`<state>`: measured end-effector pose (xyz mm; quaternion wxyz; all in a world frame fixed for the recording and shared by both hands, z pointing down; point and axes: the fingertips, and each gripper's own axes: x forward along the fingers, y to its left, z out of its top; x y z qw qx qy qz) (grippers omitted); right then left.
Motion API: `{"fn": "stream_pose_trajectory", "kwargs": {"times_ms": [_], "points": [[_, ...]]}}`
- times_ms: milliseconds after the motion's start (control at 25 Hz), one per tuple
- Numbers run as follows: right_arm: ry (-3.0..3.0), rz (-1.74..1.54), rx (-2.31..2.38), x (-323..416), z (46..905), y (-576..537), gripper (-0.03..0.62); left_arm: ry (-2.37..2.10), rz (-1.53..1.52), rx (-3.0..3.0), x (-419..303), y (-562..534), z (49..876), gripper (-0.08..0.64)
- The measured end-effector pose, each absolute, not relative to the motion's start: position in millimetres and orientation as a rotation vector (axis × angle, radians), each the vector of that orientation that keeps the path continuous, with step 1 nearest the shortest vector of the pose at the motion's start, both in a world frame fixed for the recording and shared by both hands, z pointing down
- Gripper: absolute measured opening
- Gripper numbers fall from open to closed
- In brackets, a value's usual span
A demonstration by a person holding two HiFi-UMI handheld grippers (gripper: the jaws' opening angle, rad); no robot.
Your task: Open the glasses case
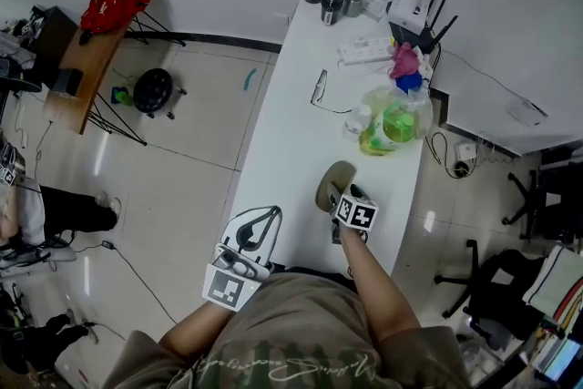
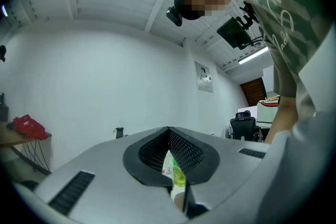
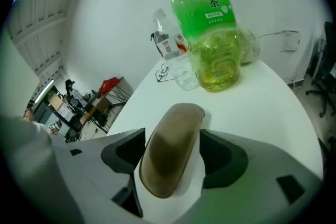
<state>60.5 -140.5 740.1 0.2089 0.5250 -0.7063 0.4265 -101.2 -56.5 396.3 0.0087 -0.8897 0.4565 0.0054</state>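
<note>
Working at table [image 1: 291, 105], near end. Case [image 3: 170, 134] lies there closed, lid not yet lifted; I judge the opening all to do. My right gripper [image 3: 174, 165] spread, straddling case, not squeezing. My left gripper [image 1: 258, 223] pressed together, empty, off near-left edge.

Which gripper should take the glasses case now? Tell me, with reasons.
Right. The right gripper is at the glasses case, open, with a jaw on either side of it and not pressing. The left gripper is shut and empty, back at the near edge of the table, apart from the case.
</note>
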Motion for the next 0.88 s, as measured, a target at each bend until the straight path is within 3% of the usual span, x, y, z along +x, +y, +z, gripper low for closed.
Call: {"fn": "stream_pose_trajectory", "kwargs": {"times_ms": [320,640,880], "points": [[-1.891,1.212,1.424,48.6,759.1,-149.2,0.302,1.437,0.058,-2.766,-98.8,-62.7,390.4,0.008],[-1.828,1.380,1.312,32.8,776.0,-155.7,0.368,1.425,0.020,-2.812,-92.0,-65.9,401.8,0.008],[-1.756,1.307,1.340,33.2,783.6,-157.3,0.374,1.433,0.000,-2.814,-91.1,-68.4,404.2,0.008]]}}
